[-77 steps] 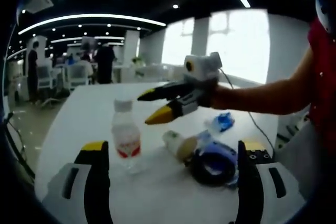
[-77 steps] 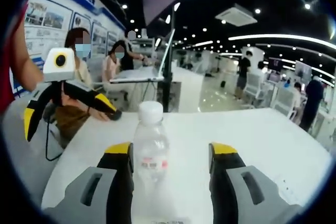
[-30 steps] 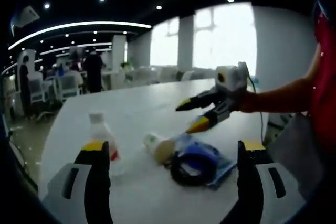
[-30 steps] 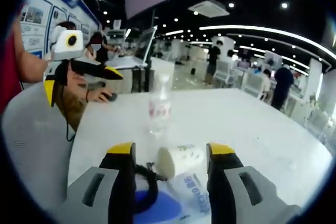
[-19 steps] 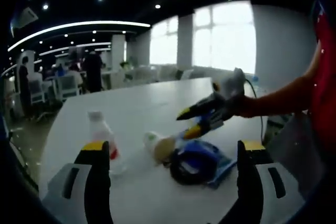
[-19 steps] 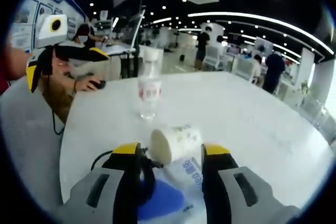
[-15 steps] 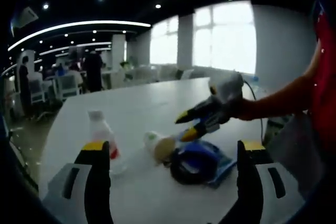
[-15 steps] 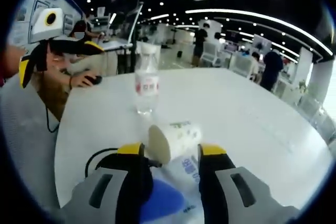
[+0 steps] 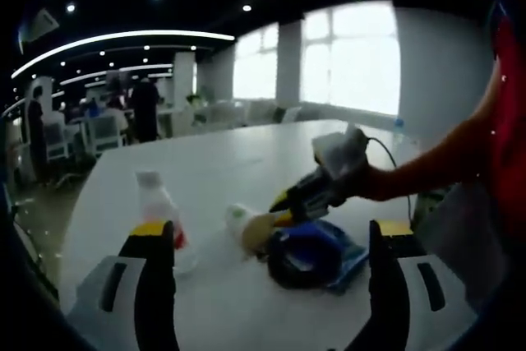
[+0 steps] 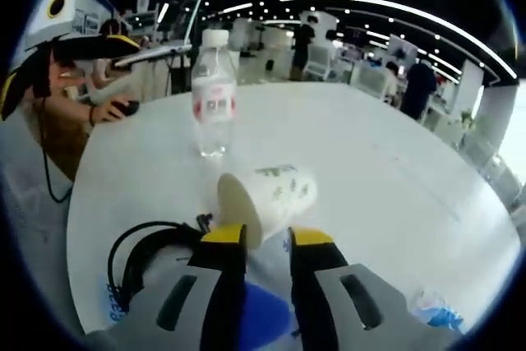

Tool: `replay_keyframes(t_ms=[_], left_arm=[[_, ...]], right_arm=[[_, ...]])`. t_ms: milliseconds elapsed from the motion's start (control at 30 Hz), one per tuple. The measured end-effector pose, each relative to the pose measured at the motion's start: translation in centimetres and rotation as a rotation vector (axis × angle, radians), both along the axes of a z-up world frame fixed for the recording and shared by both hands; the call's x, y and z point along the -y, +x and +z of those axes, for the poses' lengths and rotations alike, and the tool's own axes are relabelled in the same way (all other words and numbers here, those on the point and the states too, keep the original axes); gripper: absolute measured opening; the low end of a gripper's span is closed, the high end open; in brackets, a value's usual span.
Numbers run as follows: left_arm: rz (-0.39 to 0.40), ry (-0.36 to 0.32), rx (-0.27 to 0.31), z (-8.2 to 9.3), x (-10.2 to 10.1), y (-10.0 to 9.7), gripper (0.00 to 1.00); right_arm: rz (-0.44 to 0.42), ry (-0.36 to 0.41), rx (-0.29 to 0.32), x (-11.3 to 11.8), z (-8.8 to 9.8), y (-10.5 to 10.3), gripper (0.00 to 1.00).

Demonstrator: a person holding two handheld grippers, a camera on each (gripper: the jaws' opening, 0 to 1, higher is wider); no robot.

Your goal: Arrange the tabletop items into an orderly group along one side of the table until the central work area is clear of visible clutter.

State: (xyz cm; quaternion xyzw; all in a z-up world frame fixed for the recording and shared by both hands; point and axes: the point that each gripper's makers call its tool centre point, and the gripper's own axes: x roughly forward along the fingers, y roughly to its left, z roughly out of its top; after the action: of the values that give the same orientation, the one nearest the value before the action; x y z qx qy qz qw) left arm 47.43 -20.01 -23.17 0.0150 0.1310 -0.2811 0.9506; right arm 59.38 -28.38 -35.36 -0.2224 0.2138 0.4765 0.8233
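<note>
A paper cup [image 10: 267, 193] lies on its side on the white table [image 10: 394, 162], mouth toward me. My right gripper [image 10: 267, 237] is low at the cup's rim. Its jaws stand a narrow gap apart, with the lower rim between them. A water bottle [image 10: 214, 92] stands upright behind the cup. A black cable coil [image 10: 140, 260] lies on a blue packet [image 10: 259, 314] under the jaws. In the left gripper view the bottle [image 9: 160, 207], cup [image 9: 246, 228] and coil [image 9: 308, 254] lie ahead of my left gripper [image 9: 271, 232], which is wide open and holds nothing. The right gripper [image 9: 281, 205] reaches the cup from the right.
A small blue wrapper [image 10: 436, 314] lies near the table's right edge. A person sits at a desk [image 10: 156, 53] beyond the far left edge, hand on a mouse [image 10: 123, 108]. People and chairs stand far behind. The left gripper [image 10: 70, 63] hovers at the upper left.
The right gripper has dropped from above the table down to the cup, and its jaws have drawn much closer together. The left gripper has stayed open and almost still.
</note>
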Motion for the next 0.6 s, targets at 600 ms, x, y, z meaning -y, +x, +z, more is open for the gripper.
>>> replay_keyframes(t_ms=[600], left_arm=[[-0.014, 0.004, -0.008, -0.10, 0.27, -0.17, 0.93]], right_arm=[[-0.004, -0.026, 0.020, 0.18, -0.12, 0.18, 0.04]])
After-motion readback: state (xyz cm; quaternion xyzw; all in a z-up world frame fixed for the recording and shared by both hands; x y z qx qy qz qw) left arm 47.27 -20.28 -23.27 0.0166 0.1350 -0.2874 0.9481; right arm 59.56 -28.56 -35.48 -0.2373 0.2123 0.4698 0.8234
